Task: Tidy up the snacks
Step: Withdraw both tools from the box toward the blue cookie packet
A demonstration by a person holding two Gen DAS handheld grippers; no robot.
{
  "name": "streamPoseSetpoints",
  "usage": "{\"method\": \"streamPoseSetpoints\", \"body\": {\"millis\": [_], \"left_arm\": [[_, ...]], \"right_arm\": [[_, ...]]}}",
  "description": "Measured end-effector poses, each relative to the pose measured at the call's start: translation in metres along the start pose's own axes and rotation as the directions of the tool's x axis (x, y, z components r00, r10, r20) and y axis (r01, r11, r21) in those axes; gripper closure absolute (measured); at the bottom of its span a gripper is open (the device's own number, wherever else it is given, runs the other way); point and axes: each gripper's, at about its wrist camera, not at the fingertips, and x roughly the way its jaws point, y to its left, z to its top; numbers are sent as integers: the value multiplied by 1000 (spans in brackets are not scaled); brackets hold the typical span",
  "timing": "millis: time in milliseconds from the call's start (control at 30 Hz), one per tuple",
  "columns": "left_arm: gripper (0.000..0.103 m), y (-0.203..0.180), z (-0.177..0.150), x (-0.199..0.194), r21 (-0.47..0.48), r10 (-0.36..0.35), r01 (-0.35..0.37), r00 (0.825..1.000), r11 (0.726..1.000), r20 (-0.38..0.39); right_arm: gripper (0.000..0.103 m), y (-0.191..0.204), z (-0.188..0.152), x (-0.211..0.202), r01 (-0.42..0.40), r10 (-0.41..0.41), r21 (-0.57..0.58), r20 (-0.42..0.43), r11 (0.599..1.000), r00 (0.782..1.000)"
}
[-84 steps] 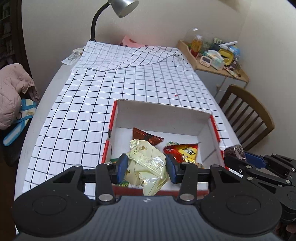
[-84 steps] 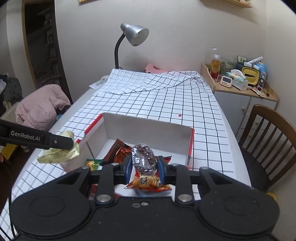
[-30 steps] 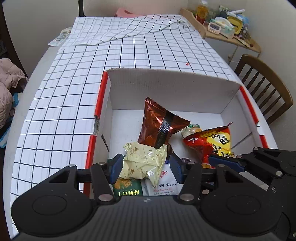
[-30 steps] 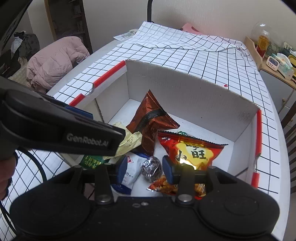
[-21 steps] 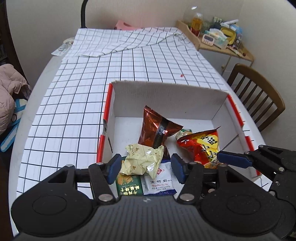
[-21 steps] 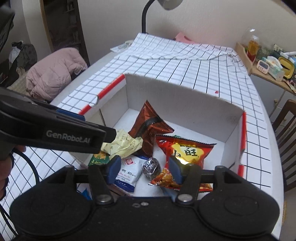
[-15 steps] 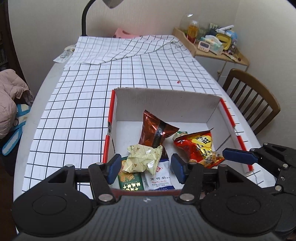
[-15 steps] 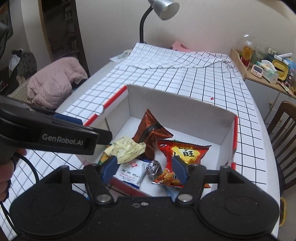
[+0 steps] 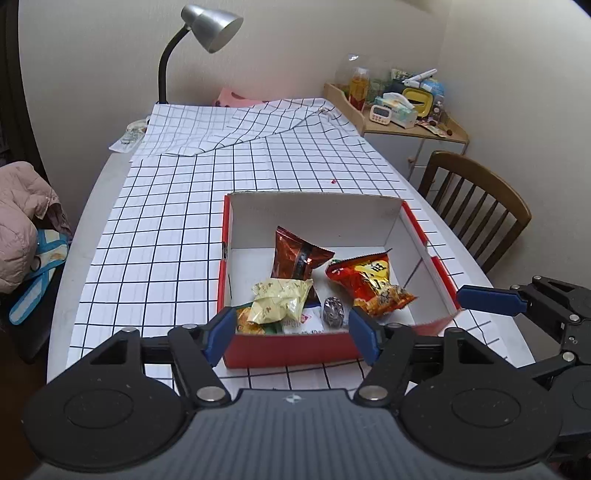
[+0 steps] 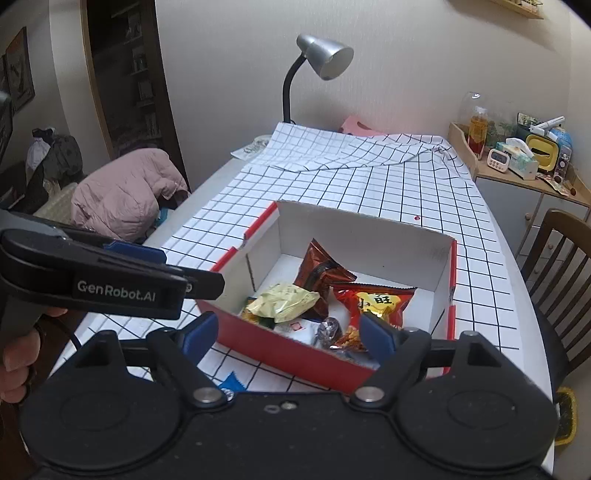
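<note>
- Red card rims the white box, which sits on the checked cloth toward the near, right-hand part of the table; its far wall stands tallest.
- Wide bare cloth lies to the left of the box and beyond it, up to the rumpled fold by the lamp.
- The chair stands close against the table's right edge.
- Inside the box the pale yellow packet lies on top of other packs near the front wall, with the small foil-wrapped sweet just beside it, between it and the red-and-yellow bag; the brown bag leans behind.
- The packs under the yellow packet are mostly covered; their labels cannot be read.
- The left gripper hangs in front of the box, its jaws just widened, nothing between them.
- The right gripper likewise has just spread wide and is empty.
- A blue wrapper corner shows behind the right gripper's body, the rest cut off.
</note>
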Motion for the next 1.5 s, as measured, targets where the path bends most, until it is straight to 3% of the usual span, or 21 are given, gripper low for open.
{"method": "streamPoseSetpoints", "body": {"millis": [133,400,667,1133,1500], "left_arm": [[33,1,-10,-13,1,-12,12,1000,1000,7],[29,6,-31,-30,-7,-37,37,999,999,2],[18,12,-55,-32,-9,-65,65,997,998,-34],[18,12,-101,19,21,-42,47,980,999,-193],[18,9,-113,56,75,-10,30,965,997,-260]], "right_arm": [[12,7,-6,-14,-1,1,8,22,1000,1000],[9,17,-23,-33,-11,10,18,36,1000,999],[1,25,-51,-40,-14,13,25,23,1000,1000],[1,45,-120,-16,-32,33,6,-110,999,993],[5,50,-144,7,-57,53,-13,-183,998,982]]}}
